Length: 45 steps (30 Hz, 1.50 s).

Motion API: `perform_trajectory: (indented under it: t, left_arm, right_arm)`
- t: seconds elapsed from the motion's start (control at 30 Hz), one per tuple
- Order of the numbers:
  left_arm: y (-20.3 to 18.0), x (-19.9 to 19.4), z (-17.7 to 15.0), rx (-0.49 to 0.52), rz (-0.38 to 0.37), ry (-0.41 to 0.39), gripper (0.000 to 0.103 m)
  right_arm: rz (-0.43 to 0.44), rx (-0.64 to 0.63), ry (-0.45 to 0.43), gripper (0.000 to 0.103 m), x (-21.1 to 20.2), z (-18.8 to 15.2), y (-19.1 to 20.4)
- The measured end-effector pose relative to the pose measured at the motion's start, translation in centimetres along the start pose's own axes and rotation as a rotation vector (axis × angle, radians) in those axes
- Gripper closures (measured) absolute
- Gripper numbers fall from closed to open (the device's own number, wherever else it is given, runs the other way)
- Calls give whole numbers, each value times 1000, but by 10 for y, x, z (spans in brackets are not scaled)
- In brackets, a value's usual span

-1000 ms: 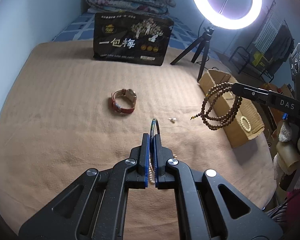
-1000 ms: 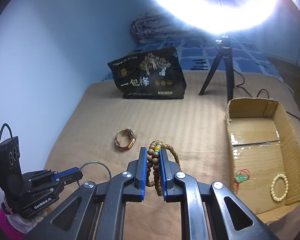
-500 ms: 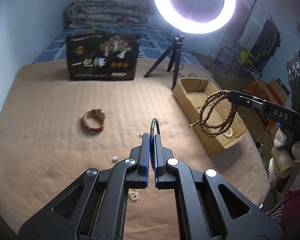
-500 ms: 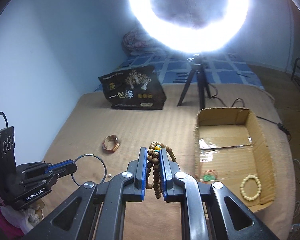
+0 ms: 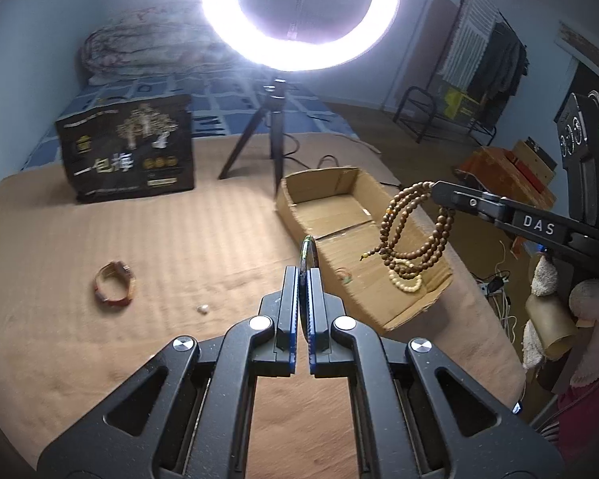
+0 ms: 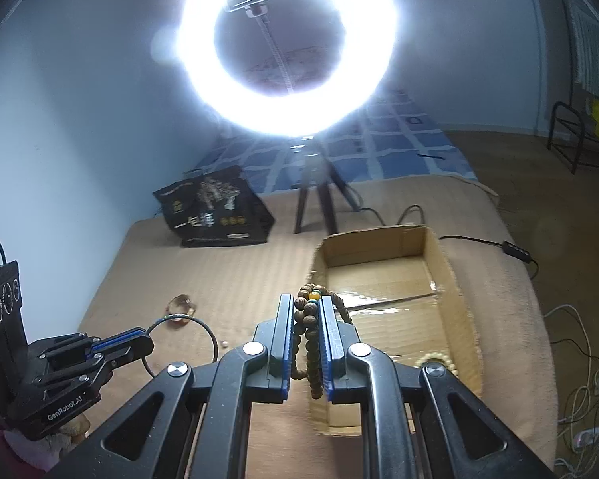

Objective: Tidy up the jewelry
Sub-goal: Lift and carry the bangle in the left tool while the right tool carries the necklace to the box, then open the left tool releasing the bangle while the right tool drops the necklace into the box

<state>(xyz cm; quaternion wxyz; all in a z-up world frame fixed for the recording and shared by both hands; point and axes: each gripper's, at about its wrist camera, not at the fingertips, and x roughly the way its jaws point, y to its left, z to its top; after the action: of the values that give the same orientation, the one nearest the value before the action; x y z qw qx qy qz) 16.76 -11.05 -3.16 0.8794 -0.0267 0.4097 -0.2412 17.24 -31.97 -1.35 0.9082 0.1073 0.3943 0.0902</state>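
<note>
Left gripper (image 5: 304, 275) fingers pinch a thin bangle (image 5: 308, 249), seen edge-on in its own view. From the right wrist view the bangle (image 6: 181, 341) reads as a full dark hoop sticking out past the left gripper (image 6: 141, 343), held in the air above the blanket (image 5: 179, 239).

Right gripper (image 6: 304, 319) fingers are clamped on a multi-loop strand of brown beads (image 6: 309, 335), with one teal and one yellow bead near the top. In the left view the beads (image 5: 413, 227) hang in loops from the right gripper (image 5: 435, 191), in the air over the near end of the box (image 5: 415, 307).

The box is open cardboard, sitting on the blanket's right side. Inside it: a cream bead bracelet (image 5: 405, 277) near the front wall, and a small red-green item (image 5: 344, 273) on the floor; can't tell what that one is.

Loose on the blanket: a red-strap watch (image 5: 114, 285) to the left, well apart from the box, and a small white bead (image 5: 203, 309) between the watch and the left gripper.

Behind: a black bag (image 5: 129, 147) standing upright, and a lit ring light (image 5: 299, 16) on a tripod (image 5: 267, 135) next to the box's far end.
</note>
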Motion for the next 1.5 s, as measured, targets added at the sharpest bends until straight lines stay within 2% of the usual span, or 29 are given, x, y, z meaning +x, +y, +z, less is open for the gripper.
perform_trajectory:
  t: [0.5, 1.2, 1.3, 1.33, 1.37, 1.43, 1.47, 1.5]
  left_arm:
    - [-55, 50, 1, 55, -69, 40, 102]
    - [-86, 91, -4, 85, -102, 110, 102]
    - [-87, 91, -3, 89, -110, 103, 102]
    - [-87, 92, -2, 92, -109, 106, 102]
    - [-88, 93, -2, 95, -108, 110, 100]
    - [-87, 93, -2, 97, -100, 114, 80]
    - [-87, 93, -2, 95, -96, 112, 62]
    - [-85, 93, -2, 91, -92, 107, 59]
  right_arm:
    - [-62, 84, 30, 93, 17, 4, -58]
    - [-86, 116, 71, 93, 41, 3, -76]
    - [-86, 118, 66, 90, 41, 4, -76]
    - [-90, 120, 61, 82, 40, 4, -76]
    - [-94, 122, 55, 73, 39, 4, -76]
    - [-104, 131, 48, 67, 38, 5, -77]
    - [-107, 134, 48, 61, 37, 5, -78]
    - [-112, 138, 45, 56, 37, 5, -78]
